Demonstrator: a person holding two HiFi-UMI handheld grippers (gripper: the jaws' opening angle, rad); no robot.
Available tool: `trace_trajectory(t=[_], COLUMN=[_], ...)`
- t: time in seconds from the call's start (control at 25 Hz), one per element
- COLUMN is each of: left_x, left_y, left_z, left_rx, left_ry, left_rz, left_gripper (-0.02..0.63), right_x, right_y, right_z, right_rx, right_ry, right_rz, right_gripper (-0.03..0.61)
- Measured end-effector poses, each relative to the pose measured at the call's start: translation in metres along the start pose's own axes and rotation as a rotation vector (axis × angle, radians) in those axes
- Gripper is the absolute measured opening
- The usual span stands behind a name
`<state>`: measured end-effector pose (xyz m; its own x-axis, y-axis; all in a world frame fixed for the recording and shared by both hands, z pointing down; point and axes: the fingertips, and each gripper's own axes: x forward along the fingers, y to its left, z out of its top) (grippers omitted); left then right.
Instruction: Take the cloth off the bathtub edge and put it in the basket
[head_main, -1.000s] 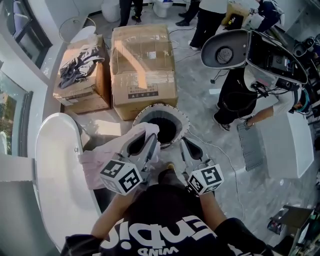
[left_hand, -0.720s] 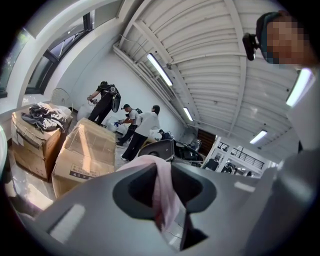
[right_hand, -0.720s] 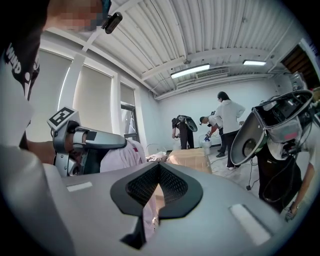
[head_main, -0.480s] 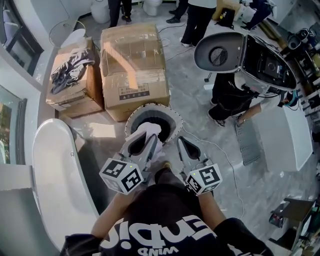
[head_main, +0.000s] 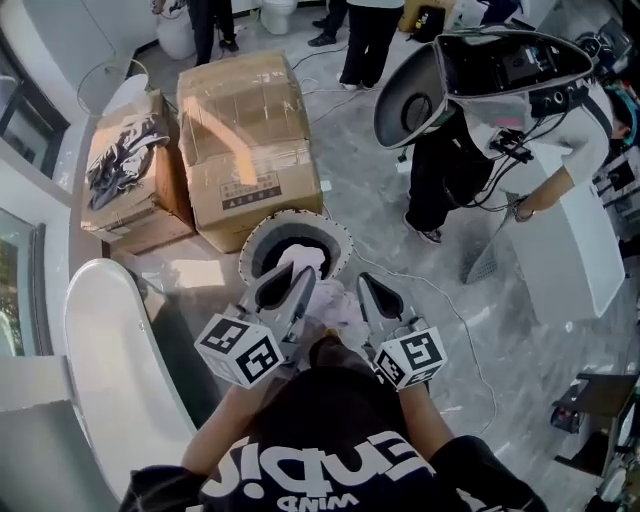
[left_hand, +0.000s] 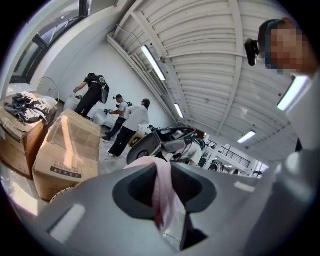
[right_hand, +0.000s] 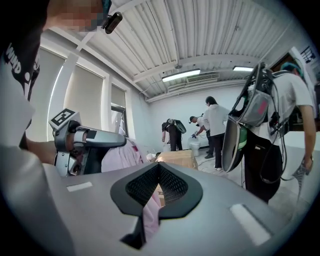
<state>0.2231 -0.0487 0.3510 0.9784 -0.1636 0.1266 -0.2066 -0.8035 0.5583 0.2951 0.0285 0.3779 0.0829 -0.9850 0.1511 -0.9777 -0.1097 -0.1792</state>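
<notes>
The pale pink cloth (head_main: 304, 262) hangs from my left gripper (head_main: 287, 283), which is shut on it just above the near rim of the round white basket (head_main: 262, 235). A fold of the cloth also spreads between the two grippers. In the left gripper view the cloth (left_hand: 167, 200) runs over the fingertips and down through the jaws. My right gripper (head_main: 374, 292) is beside it on the right, tips together. In the right gripper view its tips (right_hand: 159, 166) meet bare, and pink cloth (right_hand: 149, 215) shows through the gap below them.
The white bathtub (head_main: 110, 360) lies at the left. Two cardboard boxes (head_main: 250, 150) (head_main: 125, 175) stand behind the basket, the smaller with dark clothes on it. A person (head_main: 450, 150) carrying bulky equipment stands at the right, others farther back. A cable (head_main: 455, 315) crosses the floor.
Both grippers have moved away from the bathtub toward the basket. The cloth's tail, which hung by the tub side, now sits gathered between the grippers at the basket's rim.
</notes>
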Motion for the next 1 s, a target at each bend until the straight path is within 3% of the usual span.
trace_trajectory(t=[0.2, 0.36, 0.44, 0.56, 1.0], left_x=[0.029, 0.037, 0.043, 0.048, 0.05], left_y=[-0.038, -0.068, -0.08, -0.09, -0.12], left_z=[0.008, 0.024, 0.03, 0.034, 0.106], left_rx=[0.114, 0.174, 0.228, 0.243, 0.369], left_ry=[0.036, 0.005, 0.015, 0.023, -0.108], left_rz=[-0.109, -0.183, -0.202, -0.228, -0.263], left_gripper=[0.086, 0.084, 0.084, 0.084, 0.083], right_x=[-0.023, -0.034, -0.038, -0.037, -0.035], right_y=[-0.021, -0.03, -0.033, -0.035, -0.05], right_z=[-0.007, -0.009, -0.009, -0.009, -0.022], right_rx=[0.03, 0.037, 0.038, 0.046, 0.054], right_ry=[-0.005, -0.016, -0.02, -0.023, 0.009], right_rz=[-0.09, -0.123, -0.131, -0.133, -0.121], right_gripper=[0.006, 0.006, 0.006, 0.006, 0.006])
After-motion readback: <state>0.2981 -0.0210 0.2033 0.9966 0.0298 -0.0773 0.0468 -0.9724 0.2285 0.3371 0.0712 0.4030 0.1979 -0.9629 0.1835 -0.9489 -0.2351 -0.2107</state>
